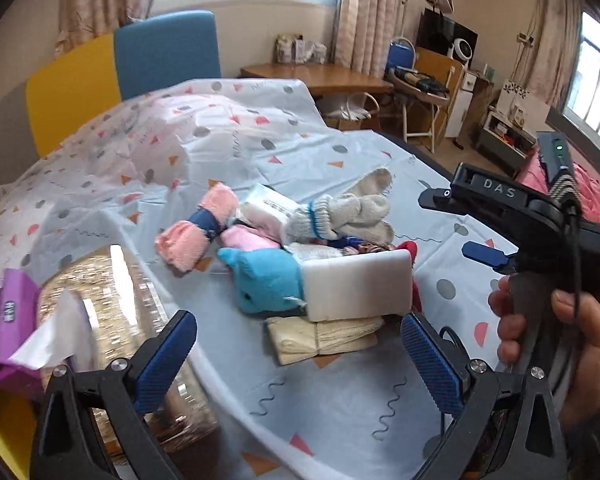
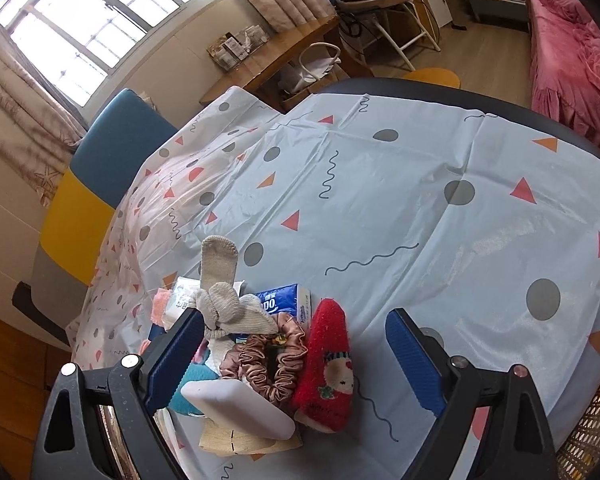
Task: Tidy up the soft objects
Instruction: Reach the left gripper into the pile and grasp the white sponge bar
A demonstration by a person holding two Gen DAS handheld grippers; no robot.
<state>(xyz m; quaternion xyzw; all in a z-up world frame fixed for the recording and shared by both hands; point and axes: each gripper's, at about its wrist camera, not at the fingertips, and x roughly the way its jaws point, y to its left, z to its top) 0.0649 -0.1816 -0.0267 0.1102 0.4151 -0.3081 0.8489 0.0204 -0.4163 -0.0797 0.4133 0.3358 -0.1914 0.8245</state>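
Observation:
A heap of soft things lies on the patterned tablecloth [image 1: 340, 412]. In the left wrist view I see pink socks [image 1: 198, 236], grey-white socks [image 1: 352, 208], a blue plush [image 1: 264, 280], a white block [image 1: 358, 284] and a folded cream cloth [image 1: 324, 338]. My left gripper [image 1: 300, 364] is open, just short of the cream cloth. My right gripper [image 1: 460, 224], held by a hand [image 1: 560, 328], hovers open to the right of the heap. From the right wrist, the right gripper [image 2: 296, 360] is open above a red sock [image 2: 328, 368], a pink scrunchie [image 2: 268, 356] and the white block [image 2: 240, 404].
A purple tissue pack [image 1: 12, 320] rests on a glittery gold container [image 1: 112, 320] at the left. A blue tissue pack [image 2: 284, 300] lies within the heap. Wicker [image 2: 592, 420] shows at the bottom right. A blue and yellow chair [image 1: 164, 48] stands behind the table.

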